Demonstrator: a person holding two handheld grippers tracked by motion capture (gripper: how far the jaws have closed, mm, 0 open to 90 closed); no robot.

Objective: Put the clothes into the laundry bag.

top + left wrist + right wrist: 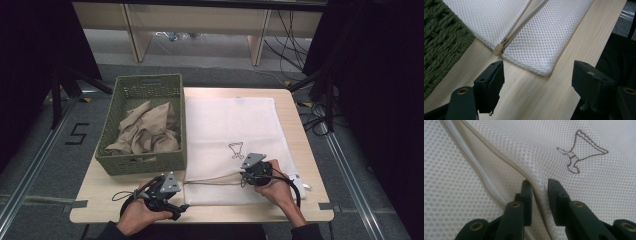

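Observation:
A white mesh laundry bag (230, 125) lies flat on the wooden table (100, 192), with a small drawn emblem (579, 152) on it. Its zipper opening runs along the near side and is parted. My right gripper (245, 176) sits at that opening; in the right gripper view its jaws (540, 186) pinch a raised fold of the bag's upper edge. My left gripper (175, 204) rests at the table's front, open (537, 72), just short of the bag's near left corner (541, 67). The beige zipper pull (499, 48) lies beside the left jaw, untouched.
A green woven basket (140, 164) stands left of the bag and holds crumpled beige cloth (147, 130). Its wall (441, 45) is close to the left gripper. The table's front edge runs right under both hands. Cables and dark stands lie on the floor to the right.

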